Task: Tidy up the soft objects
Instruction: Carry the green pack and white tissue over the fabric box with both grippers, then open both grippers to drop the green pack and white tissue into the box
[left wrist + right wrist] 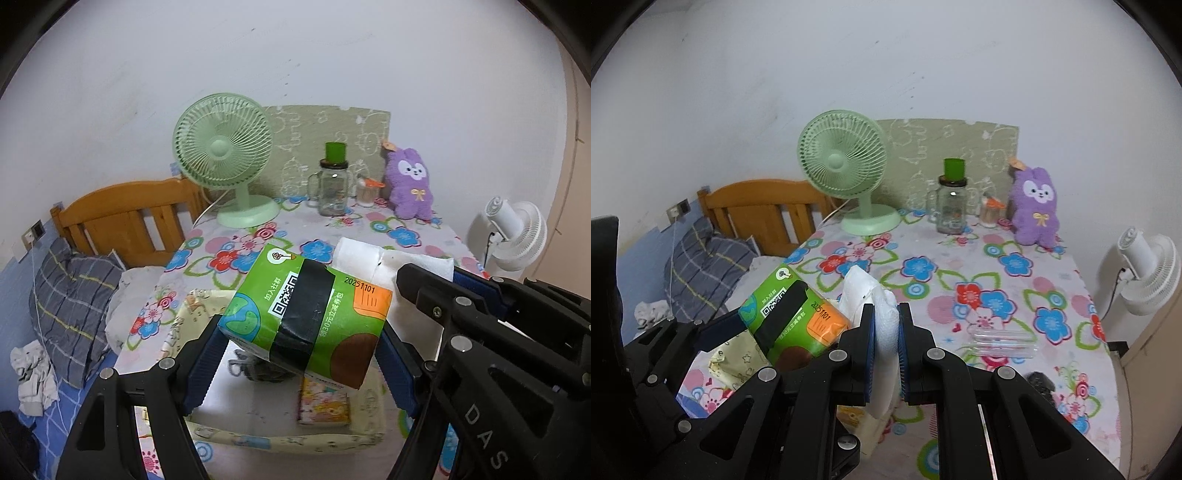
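My left gripper (301,334) is shut on a green tissue pack (306,317) with a black tape band and holds it above a pale fabric storage box (280,435). The pack also shows in the right wrist view (792,317). My right gripper (885,321) is shut on a white tissue roll (882,325), squeezed flat between the blue pads. The roll (364,258) and the right gripper's body (480,325) show to the right in the left wrist view. A purple plush bunny (1036,210) sits at the back of the table.
Inside the box lie a small colourful packet (323,404) and a dark tangled item (258,369). On the flowered tablecloth (960,266) stand a green fan (846,166), a glass jar with a green lid (951,201) and a clear case (1003,343). A bed is left, a white fan (1148,273) right.
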`<state>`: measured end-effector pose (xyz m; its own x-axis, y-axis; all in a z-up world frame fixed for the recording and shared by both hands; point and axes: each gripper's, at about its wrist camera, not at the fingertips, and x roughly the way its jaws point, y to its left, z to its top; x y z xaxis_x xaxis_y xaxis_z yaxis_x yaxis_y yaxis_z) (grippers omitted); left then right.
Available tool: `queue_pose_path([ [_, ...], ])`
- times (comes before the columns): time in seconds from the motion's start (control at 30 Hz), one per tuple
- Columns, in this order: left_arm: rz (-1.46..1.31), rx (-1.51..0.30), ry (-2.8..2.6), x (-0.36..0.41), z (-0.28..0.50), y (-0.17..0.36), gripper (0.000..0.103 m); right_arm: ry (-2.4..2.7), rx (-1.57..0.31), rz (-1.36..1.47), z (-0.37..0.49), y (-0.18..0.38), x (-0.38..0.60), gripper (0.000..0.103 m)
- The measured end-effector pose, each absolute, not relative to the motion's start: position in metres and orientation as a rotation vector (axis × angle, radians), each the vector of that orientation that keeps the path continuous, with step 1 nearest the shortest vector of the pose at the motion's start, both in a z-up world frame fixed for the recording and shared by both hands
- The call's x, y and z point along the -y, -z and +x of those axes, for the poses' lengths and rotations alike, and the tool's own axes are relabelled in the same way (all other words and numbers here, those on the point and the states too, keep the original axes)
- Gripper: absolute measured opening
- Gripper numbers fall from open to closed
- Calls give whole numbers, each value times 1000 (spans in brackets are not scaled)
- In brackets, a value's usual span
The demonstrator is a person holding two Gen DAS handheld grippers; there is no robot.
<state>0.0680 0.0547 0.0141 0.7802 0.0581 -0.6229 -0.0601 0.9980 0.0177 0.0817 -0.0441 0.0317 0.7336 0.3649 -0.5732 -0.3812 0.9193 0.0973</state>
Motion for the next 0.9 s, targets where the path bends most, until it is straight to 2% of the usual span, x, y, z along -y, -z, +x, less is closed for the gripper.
queue_pose_path([
  [0.9,-83,-861,-169,-117,88,48,80,-532,-789,-104,118,30,-32,13],
])
